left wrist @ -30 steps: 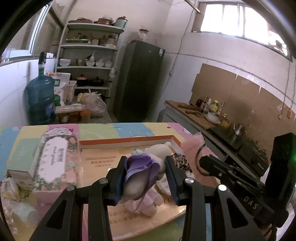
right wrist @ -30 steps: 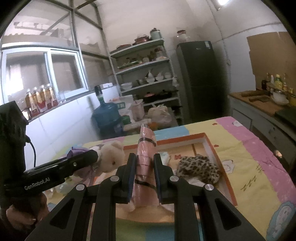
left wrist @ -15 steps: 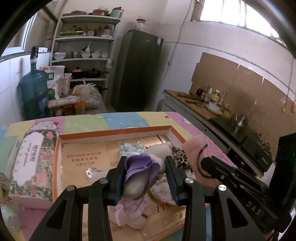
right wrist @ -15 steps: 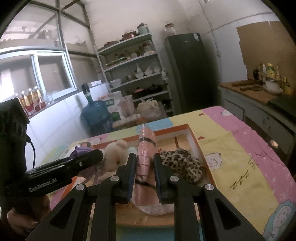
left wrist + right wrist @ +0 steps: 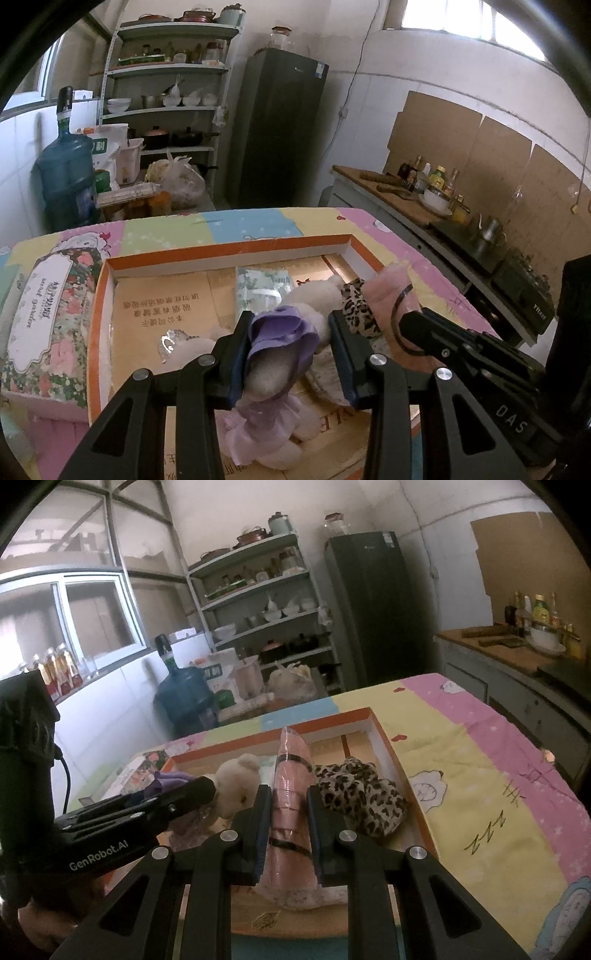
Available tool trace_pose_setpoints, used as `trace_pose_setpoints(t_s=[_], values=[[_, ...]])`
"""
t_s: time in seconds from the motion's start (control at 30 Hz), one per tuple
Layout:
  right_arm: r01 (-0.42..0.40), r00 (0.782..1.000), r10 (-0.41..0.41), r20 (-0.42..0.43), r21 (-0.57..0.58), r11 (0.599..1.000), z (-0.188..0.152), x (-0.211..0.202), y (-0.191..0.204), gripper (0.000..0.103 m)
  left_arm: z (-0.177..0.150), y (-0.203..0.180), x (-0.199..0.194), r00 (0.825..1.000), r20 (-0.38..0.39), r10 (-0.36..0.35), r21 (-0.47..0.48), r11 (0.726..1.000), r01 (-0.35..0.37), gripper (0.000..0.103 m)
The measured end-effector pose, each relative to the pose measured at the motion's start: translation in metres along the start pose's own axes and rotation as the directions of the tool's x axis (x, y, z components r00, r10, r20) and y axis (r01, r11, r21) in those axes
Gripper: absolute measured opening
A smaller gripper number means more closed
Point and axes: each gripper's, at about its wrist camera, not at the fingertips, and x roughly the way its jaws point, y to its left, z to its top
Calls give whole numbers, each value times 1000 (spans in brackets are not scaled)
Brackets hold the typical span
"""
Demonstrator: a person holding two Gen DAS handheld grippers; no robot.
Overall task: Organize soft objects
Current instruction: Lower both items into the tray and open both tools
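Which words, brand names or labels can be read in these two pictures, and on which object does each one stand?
"GenRobot.AI": on the left gripper, seen from the right wrist.
"DAS": on the right gripper, seen from the left wrist.
"TYLZA", roughly, small and unsure: on the stove.
Script lettering on the floral box: too distorted to read.
Chinese print on the cardboard tray: upside down, not legible.
Fridge sticker and bottle labels: too small.

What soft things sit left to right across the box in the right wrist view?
Purple cloth → cream teddy bear → rolled pink cloth clamped in the right gripper → leopard-print fabric, all over the orange-rimmed box.
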Motion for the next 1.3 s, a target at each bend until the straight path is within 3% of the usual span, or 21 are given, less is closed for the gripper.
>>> trace_pose_setpoints(t_s=[0.4, 0.6, 0.87, 1.3], values=[[-1, 1000, 1, -25, 0, 1000, -3, 9, 2, 20, -4, 5, 2, 1000, -2, -24, -18, 1000, 24, 41], [-12, 1000, 12, -25, 10, 1000, -3, 10, 3, 21, -5, 9, -2, 999, -6, -43, -33, 999, 42, 45], [-36, 999, 36, -24, 19, 999, -6, 6, 4, 23, -6, 5, -14, 999, 20, -35, -11, 999, 35, 59], [-51, 999, 51, -15, 22, 998, -6, -2, 13, 25, -8, 17, -42, 998, 55, -9, -31, 999, 11, 61]])
